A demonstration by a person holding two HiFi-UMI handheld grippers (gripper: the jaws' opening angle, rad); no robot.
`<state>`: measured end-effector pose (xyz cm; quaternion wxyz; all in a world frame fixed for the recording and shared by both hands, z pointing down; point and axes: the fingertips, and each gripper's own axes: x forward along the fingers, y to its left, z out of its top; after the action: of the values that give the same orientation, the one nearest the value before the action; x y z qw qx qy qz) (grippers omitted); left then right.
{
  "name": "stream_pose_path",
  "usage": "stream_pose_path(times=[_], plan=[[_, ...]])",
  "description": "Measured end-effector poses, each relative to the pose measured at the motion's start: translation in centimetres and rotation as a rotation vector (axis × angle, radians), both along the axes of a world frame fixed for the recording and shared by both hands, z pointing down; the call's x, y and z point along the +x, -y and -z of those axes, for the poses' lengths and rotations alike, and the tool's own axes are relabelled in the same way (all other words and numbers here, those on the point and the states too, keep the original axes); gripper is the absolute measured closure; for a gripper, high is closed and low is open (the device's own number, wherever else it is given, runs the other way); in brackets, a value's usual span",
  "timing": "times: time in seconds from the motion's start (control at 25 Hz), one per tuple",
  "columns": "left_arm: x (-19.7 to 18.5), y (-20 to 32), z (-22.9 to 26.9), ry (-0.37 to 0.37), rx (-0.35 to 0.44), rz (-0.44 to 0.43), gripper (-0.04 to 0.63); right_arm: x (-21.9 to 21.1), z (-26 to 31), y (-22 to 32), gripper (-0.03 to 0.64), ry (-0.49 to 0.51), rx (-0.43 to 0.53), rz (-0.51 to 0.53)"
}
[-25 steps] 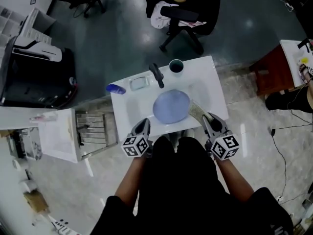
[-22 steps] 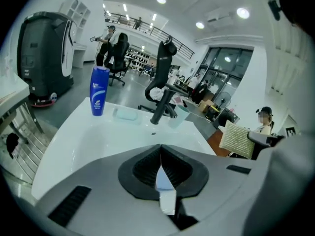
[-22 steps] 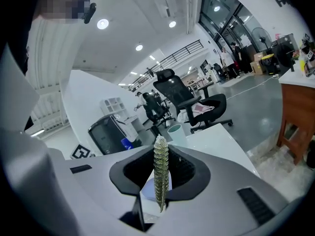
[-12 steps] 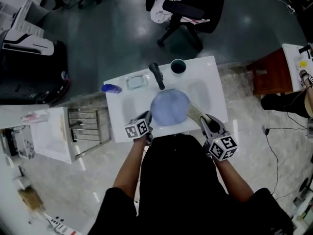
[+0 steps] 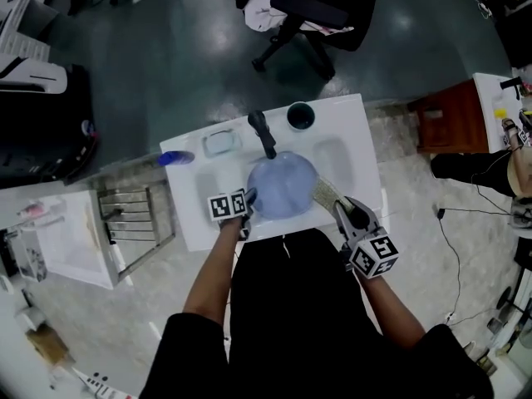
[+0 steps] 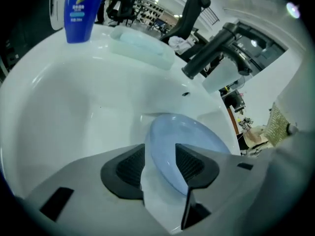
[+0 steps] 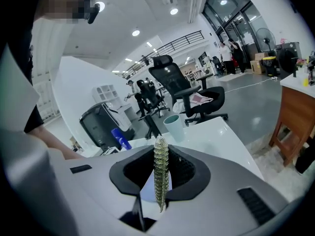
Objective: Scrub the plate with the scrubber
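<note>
A pale blue plate (image 5: 283, 188) lies tilted in the white sink (image 5: 349, 160). My left gripper (image 5: 248, 202) is at the plate's near-left rim. In the left gripper view the plate (image 6: 192, 136) has its edge between the jaws of that gripper (image 6: 160, 163), which have just been opening. A gap shows beside the left pad, so the pads are not pressing. My right gripper (image 5: 341, 209) is at the plate's near-right side, shut on a flat yellow-green scrubber (image 5: 324, 192). The scrubber (image 7: 160, 173) stands on edge between its pads.
A black faucet (image 5: 262, 133) reaches over the plate from the back. Behind it are a teal cup (image 5: 300, 115), a clear soap dish (image 5: 221, 142) and a blue bottle (image 5: 175, 158). A metal rack (image 5: 133, 219) stands to the left, and an office chair (image 5: 303, 11) beyond.
My left gripper has dropped from in front of the sink and gone forward to the plate's near-left rim. The right gripper with the scrubber has shifted only slightly.
</note>
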<state>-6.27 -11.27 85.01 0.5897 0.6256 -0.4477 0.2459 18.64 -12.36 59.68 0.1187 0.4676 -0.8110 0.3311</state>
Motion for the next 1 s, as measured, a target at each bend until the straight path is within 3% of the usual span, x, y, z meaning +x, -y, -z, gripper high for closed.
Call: stream_pose_path(times=[0.16, 0.36, 0.48, 0.68, 0.84, 1.0], plan=[[0.9, -0.5, -2.0, -0.089, -0.105, -0.063, 0.396, -1.2, -0.2, 0.4, 0.551, -0.012, -0.011, -0.016], [2.4, -0.8, -3.1, -0.214, -0.199, -0.04, 0.414, -1.5, -0.1, 0.3, 0.551, -0.03, -0.023, -0.052], [2.1, -0.8, -3.6, -0.214, -0.213, -0.039, 0.512, -1.4, -0.2, 0.1, 0.551, -0.04, -0.03, -0.073], [1.9, -0.6, -3.8, -0.222, -0.236, 0.006, 0.539, -1.2, -0.2, -0.2, 0.552, -0.048, -0.033, -0.087], [1.6, -0.2, -3.4, -0.233, -0.251, 0.123, 0.56, -1.5, -0.1, -0.1, 0.552, -0.051, -0.025, -0.071], [1.2, 0.4, -2.0, -0.25, -0.199, 0.186, 0.577, -2.6, 0.2, 0.1, 0.551, -0.042, -0.007, -0.033]])
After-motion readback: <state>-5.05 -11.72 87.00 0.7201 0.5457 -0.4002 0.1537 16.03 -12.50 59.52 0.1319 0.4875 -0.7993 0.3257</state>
